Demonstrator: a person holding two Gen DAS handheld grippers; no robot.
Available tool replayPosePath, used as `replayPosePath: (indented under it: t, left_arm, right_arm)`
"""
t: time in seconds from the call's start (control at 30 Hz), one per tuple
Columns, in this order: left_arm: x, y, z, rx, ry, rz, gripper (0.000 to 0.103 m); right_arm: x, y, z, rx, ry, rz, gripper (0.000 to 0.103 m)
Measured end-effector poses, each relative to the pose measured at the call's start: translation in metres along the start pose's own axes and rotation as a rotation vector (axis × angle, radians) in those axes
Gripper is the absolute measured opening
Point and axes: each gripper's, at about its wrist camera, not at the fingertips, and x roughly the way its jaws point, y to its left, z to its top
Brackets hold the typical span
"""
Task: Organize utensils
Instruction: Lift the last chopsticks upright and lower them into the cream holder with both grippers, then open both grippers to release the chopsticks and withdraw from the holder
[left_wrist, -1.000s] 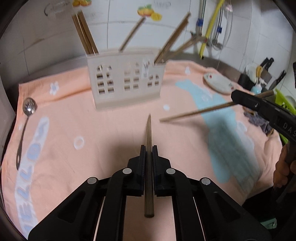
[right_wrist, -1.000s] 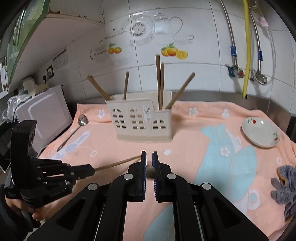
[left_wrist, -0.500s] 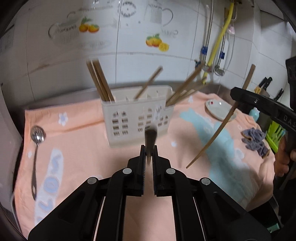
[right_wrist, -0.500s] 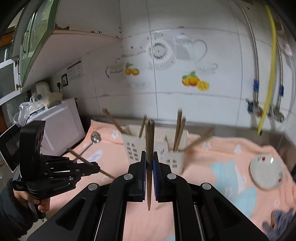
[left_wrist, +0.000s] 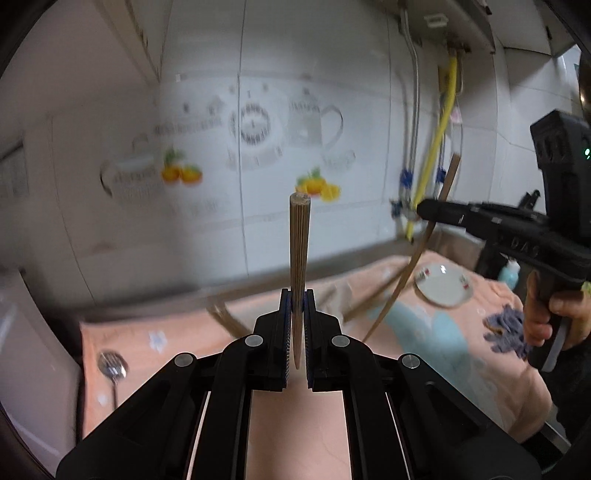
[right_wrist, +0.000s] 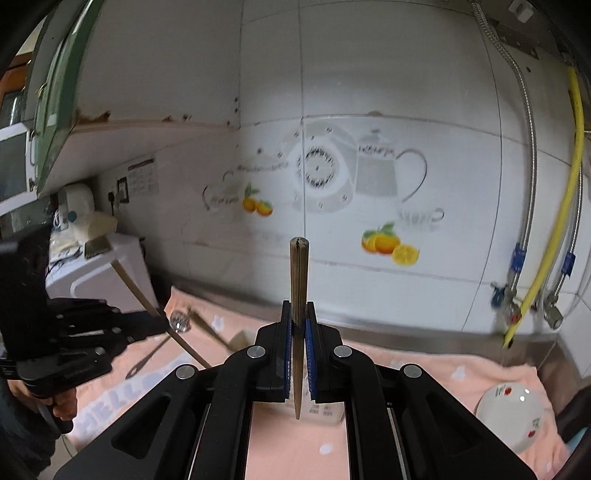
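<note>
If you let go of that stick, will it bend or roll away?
The chopstick probably won't bend: it stands straight in the left hand-held gripper. Its round end suggests rolling, though the soft towel may stop it.

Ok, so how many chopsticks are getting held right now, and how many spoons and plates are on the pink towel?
Chopsticks held: 2 (left chopstick in the left gripper, right chopstick in the right gripper)
Spoon: 1
Plate: 1
Total: 4
</note>
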Motion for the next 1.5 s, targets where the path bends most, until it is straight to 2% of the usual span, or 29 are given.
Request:
replayPosePath:
  t: [0.17, 0.3, 0.43, 0.67, 1.03, 1.13, 1.2, 1.23, 1.37, 1.43, 1.5]
  left_arm:
    - [0.001, 0.004, 0.032, 0.017, -0.056, 0.036, 0.005]
    - [0.017, 0.012, 0.040, 0.014, -0.047, 0.064, 0.005]
    - [0.044, 0.022, 0.034, -0.007, 0.003, 0.075, 0.005]
    - [0.072, 0.034, 0.019, -0.050, 0.071, 0.049, 0.006]
    - [0.079, 0.037, 0.010, -0.064, 0.096, 0.043, 0.008]
    - [0.076, 0.038, 0.011, -0.069, 0.090, 0.048, 0.017]
    - [0.073, 0.039, 0.010, -0.075, 0.082, 0.054, 0.031]
    - [0.071, 0.039, 0.010, -0.077, 0.075, 0.055, 0.033]
    - [0.058, 0.037, 0.009, -0.080, 0.053, 0.059, 0.045]
    - [0.051, 0.035, 0.005, -0.081, 0.045, 0.059, 0.050]
    - [0.045, 0.033, 0.000, -0.080, 0.041, 0.065, 0.059]
  right_arm:
    - [0.017, -0.011, 0.015, 0.017, -0.020, -0.033, 0.006]
    - [0.034, -0.018, 0.017, 0.026, -0.023, -0.066, 0.006]
    - [0.055, -0.023, 0.011, 0.025, 0.005, -0.091, 0.006]
    - [0.081, -0.032, -0.008, 0.042, 0.066, -0.095, 0.006]
    - [0.094, -0.029, -0.019, 0.036, 0.106, -0.086, 0.008]
    - [0.090, -0.028, -0.018, 0.034, 0.098, -0.085, 0.010]
    - [0.085, -0.027, -0.018, 0.035, 0.091, -0.084, 0.019]
    - [0.082, -0.027, -0.019, 0.034, 0.086, -0.084, 0.024]
    - [0.068, -0.022, -0.022, 0.017, 0.072, -0.091, 0.031]
    - [0.059, -0.019, -0.026, 0.012, 0.065, -0.092, 0.038]
    - [0.049, -0.017, -0.031, 0.004, 0.058, -0.099, 0.040]
